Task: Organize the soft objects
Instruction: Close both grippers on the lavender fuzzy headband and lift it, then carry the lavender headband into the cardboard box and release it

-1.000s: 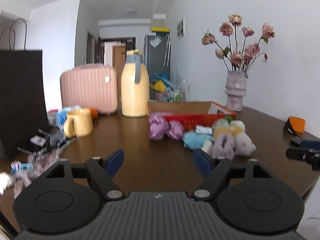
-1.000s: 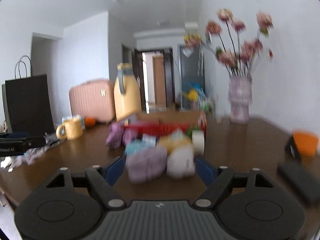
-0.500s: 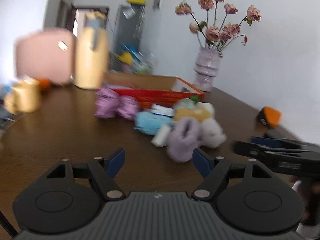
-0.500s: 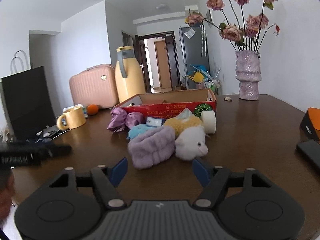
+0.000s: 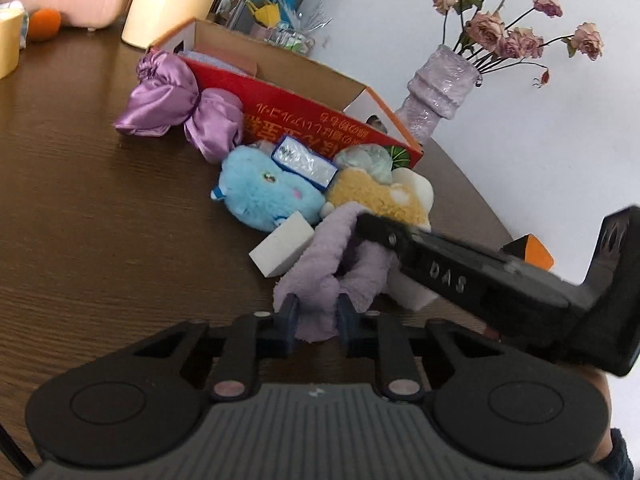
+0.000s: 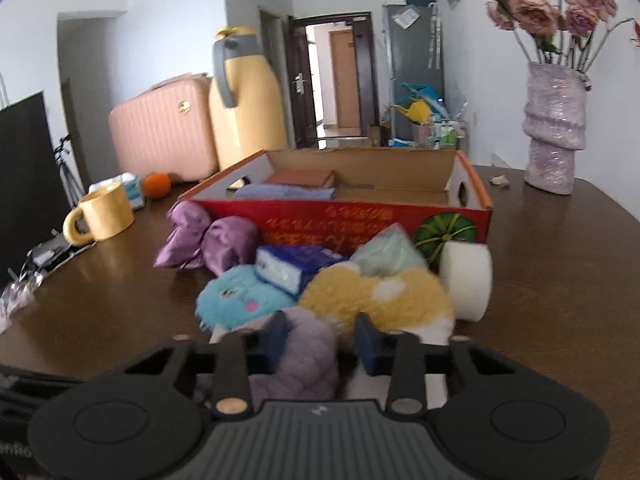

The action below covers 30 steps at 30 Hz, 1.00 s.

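While both tongs pinched lavender fluffy band, left tongs (image 5: 314,314) at near end, right tongs (image 6: 320,340) further along: opposing pulls risked slip; blue plush (image 5: 264,192), sponge (image 5: 282,250) just ahead might be dragged.

black tool (image 5: 315,316) with blue pads, silver screws, "das" lettering
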{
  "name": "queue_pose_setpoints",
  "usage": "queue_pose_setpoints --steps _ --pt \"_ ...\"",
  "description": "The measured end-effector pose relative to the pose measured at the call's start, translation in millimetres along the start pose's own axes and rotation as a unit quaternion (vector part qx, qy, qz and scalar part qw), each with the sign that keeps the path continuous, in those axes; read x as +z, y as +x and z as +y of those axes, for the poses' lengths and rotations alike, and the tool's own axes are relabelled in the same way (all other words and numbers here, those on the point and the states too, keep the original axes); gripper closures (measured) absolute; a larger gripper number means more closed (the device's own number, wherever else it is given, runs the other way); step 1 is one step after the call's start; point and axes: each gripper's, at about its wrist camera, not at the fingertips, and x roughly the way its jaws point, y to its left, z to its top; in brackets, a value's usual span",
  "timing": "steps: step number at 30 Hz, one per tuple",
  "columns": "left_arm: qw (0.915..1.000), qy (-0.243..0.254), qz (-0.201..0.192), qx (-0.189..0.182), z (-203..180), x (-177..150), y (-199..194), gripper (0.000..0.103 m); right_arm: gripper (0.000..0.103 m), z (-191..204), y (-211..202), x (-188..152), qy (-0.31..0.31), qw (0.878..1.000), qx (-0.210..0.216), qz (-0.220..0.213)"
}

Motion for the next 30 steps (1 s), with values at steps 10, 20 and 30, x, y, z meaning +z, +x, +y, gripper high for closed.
queue_pose_setpoints --steps 10,20,30 --pt "0.9846 0.159 -0.056 0.047 -2 -55 -74 0.091 0.092 33 -83 -59 0.025 0.998 0.027 -0.047" --pt "0.991 0.114 -0.07 0.007 15 -76 -119 0.054 0.073 55 -140 -99 0.047 0.996 0.055 -0.049" --pt "0.9986 0.009 -0.036 0.038 25 -65 -82 0.054 0.069 51 -94 -93 0.082 0.996 0.04 -0.025"
